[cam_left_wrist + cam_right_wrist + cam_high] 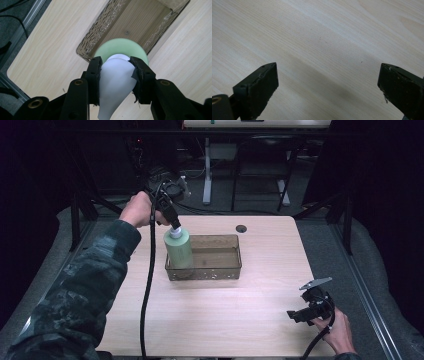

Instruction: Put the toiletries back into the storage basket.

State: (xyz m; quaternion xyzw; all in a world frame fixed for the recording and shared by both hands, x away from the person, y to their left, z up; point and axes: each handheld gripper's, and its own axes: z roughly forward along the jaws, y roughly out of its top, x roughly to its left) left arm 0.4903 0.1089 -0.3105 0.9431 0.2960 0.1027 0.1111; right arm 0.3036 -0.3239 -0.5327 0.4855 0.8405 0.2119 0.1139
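**A:** Starting nearest: the right gripper (300, 314) is seen in the high view at the near right corner of the table (250, 320), held in a hand (340, 332), well apart from everything else. Its own view adds what the high view can't: the jaws are spread wide with nothing between them, just bare wood grain underneath.

**B:** Agreed, released. And farther back?

**A:** The green bottle (179, 249) is found at the left end of the clear tray (220, 272), which sits around the middle of the table. The bottle is gripped at its white cap (175, 232) by the left gripper (175, 225), held in the other hand (137, 209), camo sleeve (75, 290) reaching in from the lower left.

**B:** Clenched on the cap, then?

**A:** Yep. In the left gripper view the cap (116, 75) is pinched between both pads, the green shoulder (122, 46) is seen below it, and the rippled tray wall (100, 32) is made out too. Whether the bottle's base is resting on the tray floor can't be told.

**B:** Any label or writing?

**A:** None that can be read on the bottle or tray from any angle.

**B:** Orientation?

**A:** The long axis is stood close to upright, cap at the top, leaned slightly toward the left hand. Beyond it, a small dark hole (241, 228) is seen in the tabletop near the far edge.
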